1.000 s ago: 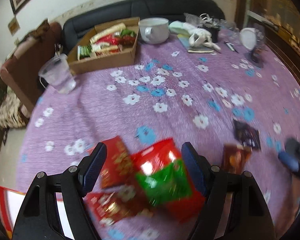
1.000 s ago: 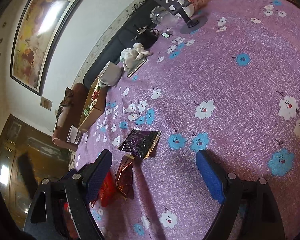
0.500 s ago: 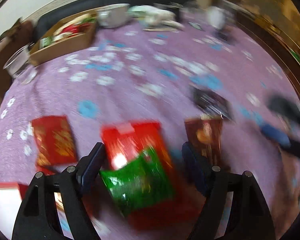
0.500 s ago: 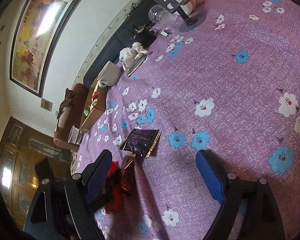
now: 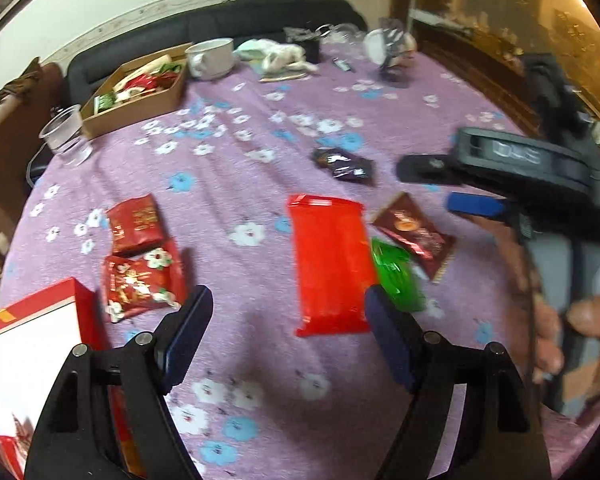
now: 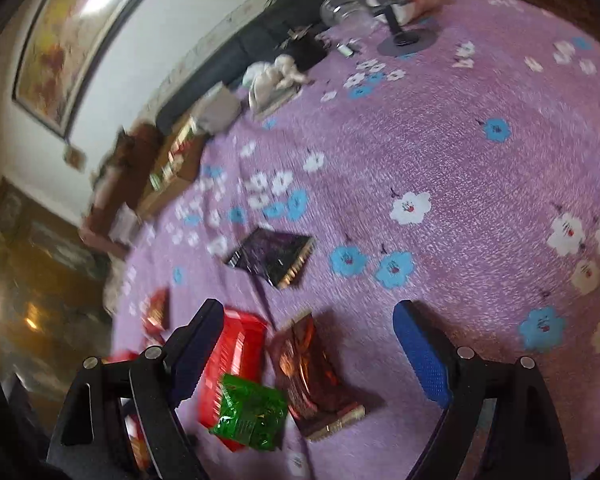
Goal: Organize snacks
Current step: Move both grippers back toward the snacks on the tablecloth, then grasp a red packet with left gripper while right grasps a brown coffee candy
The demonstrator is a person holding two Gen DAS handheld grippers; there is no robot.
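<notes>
Several snack packets lie on the purple flowered tablecloth (image 5: 236, 184). A long red packet (image 5: 328, 264) lies just ahead of my open, empty left gripper (image 5: 288, 312), with a green packet (image 5: 396, 276) and a brown packet (image 5: 416, 232) to its right. A dark purple packet (image 5: 344, 162) lies farther back. Two red packets (image 5: 136, 224) (image 5: 140, 280) lie at the left. My right gripper (image 6: 308, 328) is open and empty over the brown packet (image 6: 312, 372), with the green packet (image 6: 252, 412) and red packet (image 6: 236, 356) at its left finger. It also shows in the left wrist view (image 5: 476, 184).
A cardboard box (image 5: 140, 92) holding snacks stands at the far left, with a plastic cup (image 5: 66, 136) beside it and a white bowl (image 5: 212, 58) behind. A red and white box (image 5: 28, 344) sits at the near left. Clutter and a black stand (image 6: 404, 32) line the far edge.
The left gripper pulled back and the red and green packets now lie flat ahead of it. The right gripper moved in over the brown and green packets.
</notes>
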